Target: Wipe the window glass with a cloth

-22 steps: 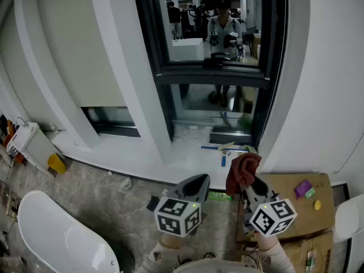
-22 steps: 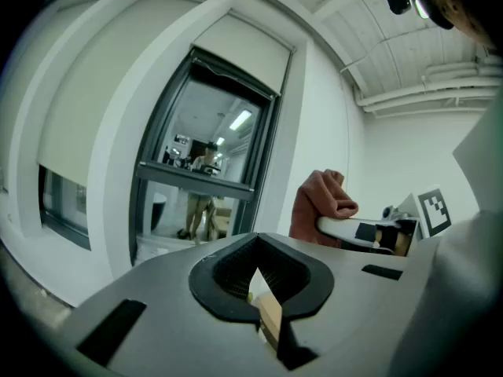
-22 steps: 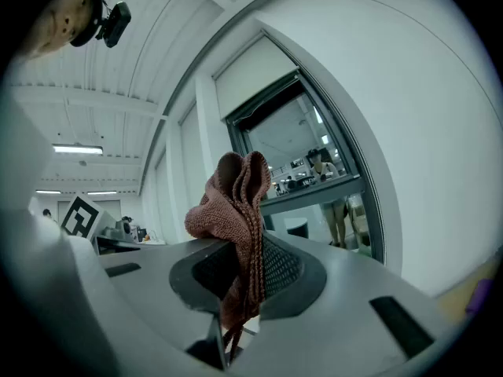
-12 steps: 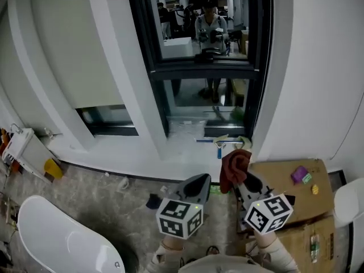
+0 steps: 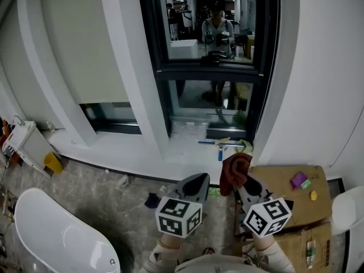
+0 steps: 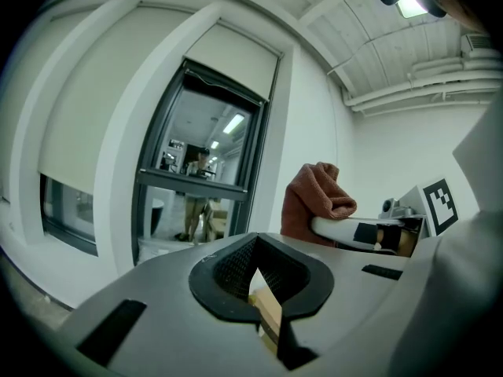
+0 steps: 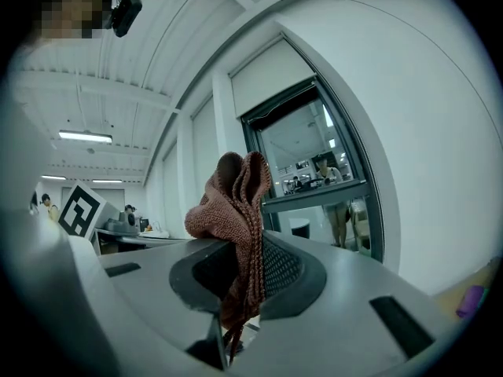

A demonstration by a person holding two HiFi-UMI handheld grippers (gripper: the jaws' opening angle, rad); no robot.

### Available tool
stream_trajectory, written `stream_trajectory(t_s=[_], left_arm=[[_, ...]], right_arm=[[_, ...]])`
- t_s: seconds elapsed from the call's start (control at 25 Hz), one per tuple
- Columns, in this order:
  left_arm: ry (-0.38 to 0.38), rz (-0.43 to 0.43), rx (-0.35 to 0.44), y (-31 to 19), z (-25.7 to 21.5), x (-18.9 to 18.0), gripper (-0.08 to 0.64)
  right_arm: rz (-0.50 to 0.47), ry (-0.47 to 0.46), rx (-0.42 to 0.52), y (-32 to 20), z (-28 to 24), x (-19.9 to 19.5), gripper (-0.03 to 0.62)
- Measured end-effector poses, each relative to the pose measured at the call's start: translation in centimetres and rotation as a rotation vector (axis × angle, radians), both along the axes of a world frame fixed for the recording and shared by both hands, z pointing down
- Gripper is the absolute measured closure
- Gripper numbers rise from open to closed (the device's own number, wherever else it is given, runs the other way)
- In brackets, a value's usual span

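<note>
The window glass [image 5: 210,24] sits in a dark frame straight ahead, with a lower pane [image 5: 207,101] under a crossbar. It reflects a person holding the grippers. My right gripper [image 5: 242,182] is shut on a reddish-brown cloth [image 5: 234,170], which bunches up above its jaws, well short of the glass. In the right gripper view the cloth [image 7: 232,203] stands up out of the gripper [image 7: 240,269], with the glass [image 7: 310,159] beyond. My left gripper [image 5: 193,182] hangs beside it, shut and holding nothing. In the left gripper view that gripper [image 6: 257,267] points at the window [image 6: 196,155], with the cloth [image 6: 314,203] to the right.
A blue-handled squeegee [image 5: 220,148] lies on the white sill below the window. A cardboard box [image 5: 281,189] with a purple item [image 5: 298,180] is at my right. A white rounded tub [image 5: 51,232] lies low left, a white pillar [image 5: 128,67] left of the frame.
The head view shifted slightly. Both grippers keep nearly the same place below the window, and the cloth stays clamped in the right one.
</note>
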State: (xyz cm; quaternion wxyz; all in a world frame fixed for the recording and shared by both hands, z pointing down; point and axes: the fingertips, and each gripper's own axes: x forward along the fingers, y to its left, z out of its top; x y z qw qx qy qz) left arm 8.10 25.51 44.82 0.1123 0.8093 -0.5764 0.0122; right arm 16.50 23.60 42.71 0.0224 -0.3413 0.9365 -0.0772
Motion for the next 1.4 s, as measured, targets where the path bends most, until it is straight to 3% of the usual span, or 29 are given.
stream_trajectory(t_s=[0.28, 0.8, 1.4], left_arm=[[-0.005, -0.017, 0.004, -1.0, 0.0, 0.5, 0.555], [0.001, 0.037, -0.047, -4.7, 2.2, 1.8, 0.555], [-0.004, 0.001, -0.017, -16.8, 1.5, -4.4, 0.555]], right_arm=[[-0.025, 0.025, 0.026, -0.4, -0.1, 0.2, 0.541], [-0.005, 0.042, -0.011, -4.3, 1.6, 0.9, 0.541], [0.014, 0.033, -0.012, -16.1, 2.0, -3.9, 0.541]])
